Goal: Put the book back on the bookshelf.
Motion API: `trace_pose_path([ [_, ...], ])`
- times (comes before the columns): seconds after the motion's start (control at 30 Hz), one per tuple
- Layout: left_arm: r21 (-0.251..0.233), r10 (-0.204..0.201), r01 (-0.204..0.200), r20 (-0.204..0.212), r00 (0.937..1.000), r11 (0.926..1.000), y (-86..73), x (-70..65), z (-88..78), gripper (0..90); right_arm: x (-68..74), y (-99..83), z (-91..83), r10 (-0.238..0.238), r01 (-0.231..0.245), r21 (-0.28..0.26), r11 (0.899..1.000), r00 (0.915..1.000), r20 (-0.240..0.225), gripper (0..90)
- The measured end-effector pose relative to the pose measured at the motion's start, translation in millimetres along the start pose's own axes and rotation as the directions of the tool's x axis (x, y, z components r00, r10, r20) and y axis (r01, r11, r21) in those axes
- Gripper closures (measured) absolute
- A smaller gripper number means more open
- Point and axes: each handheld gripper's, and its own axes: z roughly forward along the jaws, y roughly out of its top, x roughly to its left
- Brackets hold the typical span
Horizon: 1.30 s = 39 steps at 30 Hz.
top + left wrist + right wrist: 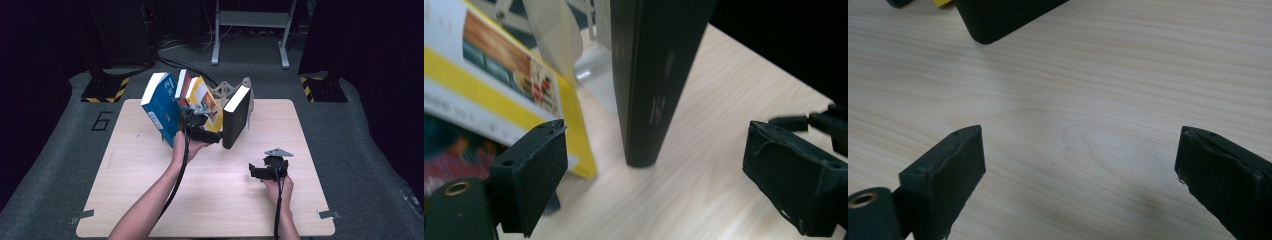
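The black book (651,75) stood upright just ahead of the nearer left gripper (654,170), jaws apart; the right gripper (1080,175), also apart, sat farther back.

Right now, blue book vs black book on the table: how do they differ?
The blue book leans left at the left end of the row; the black book stands nearly upright at the right end. The blue book's cover is bright with printing; the black book is plain and dark. The left gripper sits nearer the black book. Both stand on the wooden table.

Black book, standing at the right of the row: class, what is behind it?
Behind the black book, a grey metal bookend pokes out. The book covers the bookend's lower part.
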Motion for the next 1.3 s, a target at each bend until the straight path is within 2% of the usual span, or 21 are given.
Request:
trace_pose_path([
  [0.13, 0.017, 0.005, -0.005, 0.001, 1.0000, 0.9998, -25.3, -1.0, -5.7, 9.1, 6.8, 2.6, 1.1, 0.018, -0.018, -0.004, 1.000, 0.9998, -0.005, 4.9],
  [0.2, 0.026, 0.022, -0.022, -0.001, 0.9998, 0.9994, -37.4, -1.0, -8.8, 8.7, 9.9, 4.1, 2.2, 0.014, -0.014, -0.004, 1.000, 0.9999, -0.005, 4.7],
  [0.37, 0.084, 0.026, -0.026, -0.001, 0.9997, 0.9961, -70.1, 2.4, -13.5, 5.8, 17.6, 8.2, 4.1, 0.019, -0.019, 0.001, 1.000, 0.9998, -0.008, 1.8],
  [0.43, 0.111, 0.036, -0.034, -0.019, 0.9992, 0.9932, -82.6, 4.6, -14.3, 4.3, 21.8, 9.9, 4.9, 0.014, -0.014, 0.004, 1.000, 0.9999, 0.000, 0.0],
  [0.53, 0.145, 0.026, -0.021, -0.030, 0.9992, 0.9893, -103.9, 12.1, -13.9, 2.4, 27.7, 12.6, 6.7, -0.002, 0.002, 0.002, 1.000, 1.0000, 0.000, 0.0],
  [0.77, 0.211, -0.006, 0.023, -0.083, 0.9965, 0.9771, -145.0, 36.9, -13.0, 0.1, 36.9, 19.6, 9.8, -0.002, 0.002, -0.013, 1.000, 0.9999, -0.012, 0.0],
  [0.83, 0.229, -0.008, 0.029, -0.090, 0.9959, 0.9730, -153.2, 44.7, -13.8, 0.1, 40.1, 20.7, 10.2, 0.022, -0.022, -0.018, 1.000, 0.9996, -0.019, 0.0],
  [0.87, 0.227, 0.000, 0.026, -0.113, 0.9936, 0.9736, -157.6, 47.4, -13.3, 0.1, 40.9, 21.5, 10.8, 0.022, -0.023, -0.023, 0.999, 0.9995, -0.023, 0.0],
  [1.0, 0.234, -0.013, 0.048, -0.149, 0.9888, 0.9712, -173.3, 58.5, -15.5, 0.0, 47.5, 26.4, 9.8, 0.059, -0.060, -0.044, 0.997, 0.9981, -0.019, 0.0],
  [1.03, 0.228, -0.028, 0.063, -0.153, 0.9879, 0.9716, -176.6, 60.7, -16.8, 0.1, 49.7, 28.6, 9.7, 0.066, -0.066, -0.039, 0.997, 0.9976, -0.022, 0.0],
  [1.1, 0.208, -0.019, 0.057, -0.179, 0.9837, 0.9765, -181.5, 63.5, -19.9, 0.0, 54.0, 33.5, 10.4, 0.063, -0.064, -0.046, 0.997, 0.9978, -0.017, 0.0],
  [1.2, 0.189, -0.046, 0.086, -0.207, 0.9772, 0.9781, -186.1, 66.8, -24.0, 0.0, 61.4, 42.7, 12.2, 0.064, -0.064, -0.041, 0.997, 0.9979, -0.013, 0.6],
  [1.3, 0.177, -0.047, 0.084, -0.204, 0.9778, 0.9807, -188.2, 68.1, -25.0, 0.0, 67.8, 55.1, 14.4, 0.072, -0.072, -0.026, 0.997, 0.9974, -0.010, 1.6],
])
